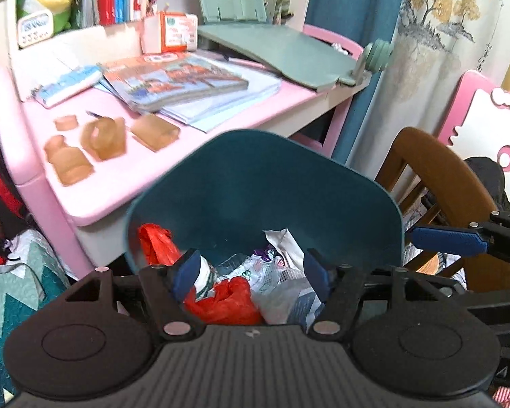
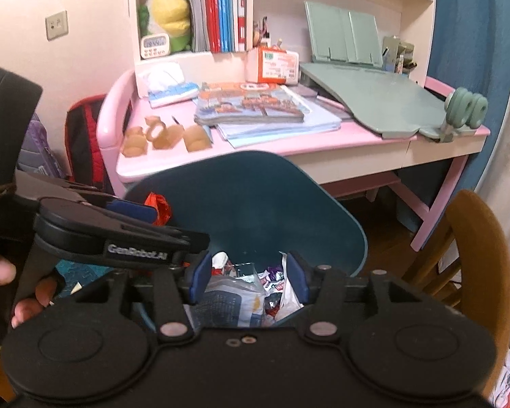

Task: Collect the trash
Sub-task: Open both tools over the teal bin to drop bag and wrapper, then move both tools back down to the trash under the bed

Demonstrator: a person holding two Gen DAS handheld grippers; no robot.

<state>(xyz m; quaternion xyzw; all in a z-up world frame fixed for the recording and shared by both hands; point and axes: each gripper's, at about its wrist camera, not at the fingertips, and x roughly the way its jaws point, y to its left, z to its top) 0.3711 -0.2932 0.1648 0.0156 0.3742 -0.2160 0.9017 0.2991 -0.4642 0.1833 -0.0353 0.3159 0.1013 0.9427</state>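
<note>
a dark teal bin (image 1: 265, 183) holds a crumpled red bag (image 1: 224, 301) and white wrappers (image 1: 282, 289) with small purple and blue print. behind it, a pale pink desk (image 1: 95, 187) carries orange-brown lumps (image 1: 103, 137), an orange and blue picture book (image 1: 173, 80) and a sage green stand (image 1: 282, 51). the left gripper (image 1: 251, 272) and right gripper (image 2: 248, 277) are black with royal blue fingers. a mid-brown wooden chair (image 2: 476, 255) stands beside a blue curtain (image 2: 472, 34). a yellow and green plush toy (image 2: 168, 17) sits by red and blue book spines (image 2: 221, 6).

Both grippers hang side by side over the teal bin (image 1: 265, 183). The left gripper (image 1: 251, 272) and the right gripper (image 2: 248, 277) each show parted jaws, apparently gripping nothing, though clutter blurs this.
</note>
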